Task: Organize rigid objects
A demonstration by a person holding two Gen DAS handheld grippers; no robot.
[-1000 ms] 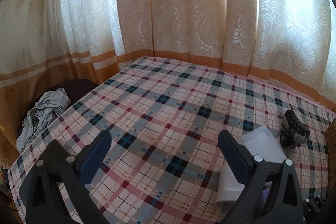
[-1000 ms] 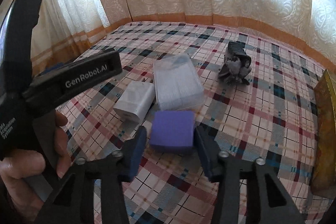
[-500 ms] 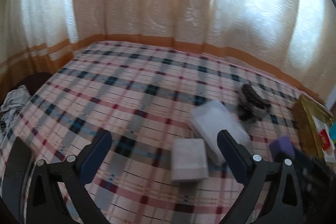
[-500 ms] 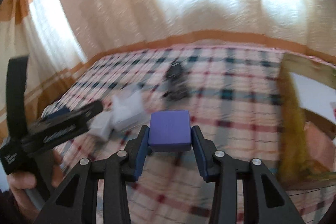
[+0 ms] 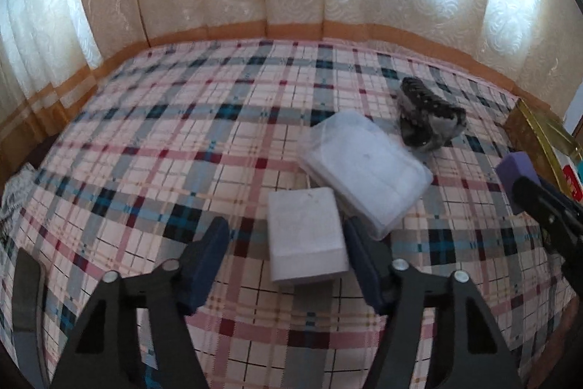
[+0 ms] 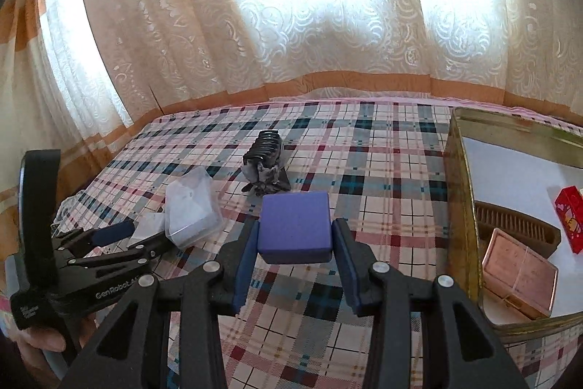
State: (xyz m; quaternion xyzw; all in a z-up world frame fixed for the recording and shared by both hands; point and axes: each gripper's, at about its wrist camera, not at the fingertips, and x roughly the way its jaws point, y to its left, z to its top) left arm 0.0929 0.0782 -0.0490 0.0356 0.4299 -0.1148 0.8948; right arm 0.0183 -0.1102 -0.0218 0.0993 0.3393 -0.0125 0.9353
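A purple block (image 6: 295,226) is clamped between the pads of the right gripper (image 6: 294,245) and held clear of the plaid cloth (image 6: 364,170), its broad face turned upward; no long axis can be made out. The jaws of the left gripper (image 5: 286,248) are closing around a white box (image 5: 304,237), which lies flat between them on the cloth; the right pad is just beside its edge, the left pad apart from it. The box's longer side runs away from the camera, along the fingers. Touching its far right corner, one clear plastic case (image 5: 366,166) is seen, its long axis slanting toward the near right. Beyond that, one dark comb-like clipper attachment (image 5: 426,119) is set. In the gold-rimmed tray (image 6: 459,192) at the right, three things are counted: one copper-coloured case (image 6: 519,279), one brown comb (image 6: 517,225), one red packet (image 6: 570,217).
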